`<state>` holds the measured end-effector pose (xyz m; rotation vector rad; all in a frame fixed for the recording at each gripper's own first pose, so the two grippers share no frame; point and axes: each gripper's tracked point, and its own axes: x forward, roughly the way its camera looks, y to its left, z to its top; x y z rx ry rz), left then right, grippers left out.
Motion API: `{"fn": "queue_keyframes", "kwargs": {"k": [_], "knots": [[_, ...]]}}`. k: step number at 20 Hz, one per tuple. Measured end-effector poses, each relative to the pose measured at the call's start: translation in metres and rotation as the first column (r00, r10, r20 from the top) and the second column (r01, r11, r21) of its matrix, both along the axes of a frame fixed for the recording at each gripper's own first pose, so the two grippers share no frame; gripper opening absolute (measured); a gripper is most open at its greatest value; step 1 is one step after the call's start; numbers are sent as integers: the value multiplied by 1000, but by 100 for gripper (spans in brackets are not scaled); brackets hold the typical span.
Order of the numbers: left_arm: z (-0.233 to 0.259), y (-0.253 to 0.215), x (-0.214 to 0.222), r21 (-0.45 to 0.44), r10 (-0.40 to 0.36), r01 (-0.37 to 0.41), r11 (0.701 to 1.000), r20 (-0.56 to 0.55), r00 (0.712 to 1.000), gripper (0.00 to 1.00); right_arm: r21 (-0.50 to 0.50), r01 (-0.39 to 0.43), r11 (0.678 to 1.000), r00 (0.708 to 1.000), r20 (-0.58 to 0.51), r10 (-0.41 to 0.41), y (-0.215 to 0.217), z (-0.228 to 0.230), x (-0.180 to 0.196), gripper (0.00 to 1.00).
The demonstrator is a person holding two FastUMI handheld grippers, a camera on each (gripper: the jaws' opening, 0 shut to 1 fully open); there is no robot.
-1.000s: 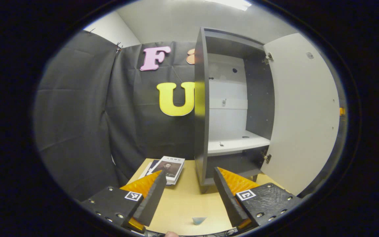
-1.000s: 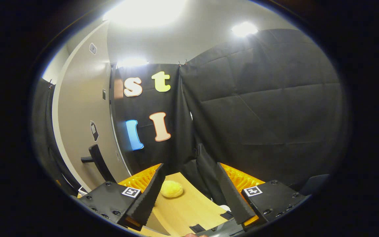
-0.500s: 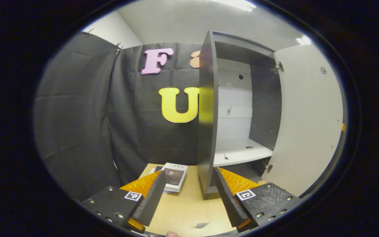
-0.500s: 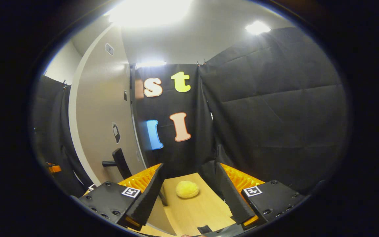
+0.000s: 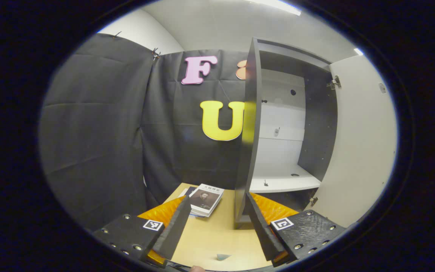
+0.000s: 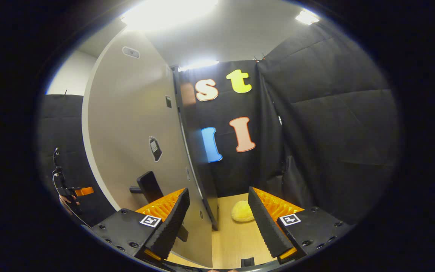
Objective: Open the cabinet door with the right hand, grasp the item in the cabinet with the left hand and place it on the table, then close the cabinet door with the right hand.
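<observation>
Pale wooden table (image 5: pixel 217 234) in the left gripper view, bearing a small stack of books (image 5: pixel 205 199) at its far left corner, top cover pale with a dark portrait; a dark cabinet (image 5: pixel 248 151) standing on it just right of the books, door swung wide; white shelf (image 5: pixel 283 184) inside, carrying only tiny dark specks; a small bluish scrap (image 5: pixel 223 256) near the front edge; in the right gripper view, a fuzzy yellow lump (image 6: pixel 242 215) lying on the tabletop by the black cloth.
</observation>
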<state>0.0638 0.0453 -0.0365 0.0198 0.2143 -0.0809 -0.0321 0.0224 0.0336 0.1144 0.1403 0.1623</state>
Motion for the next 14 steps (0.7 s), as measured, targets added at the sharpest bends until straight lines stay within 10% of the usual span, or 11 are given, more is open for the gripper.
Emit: {"fn": "queue_keyframes", "kwargs": {"k": [14], "knots": [[-2, 40, -2, 18, 48, -48, 999, -5, 999, 88, 5, -148, 989, 989, -21, 148, 92, -10, -4, 96]]}}
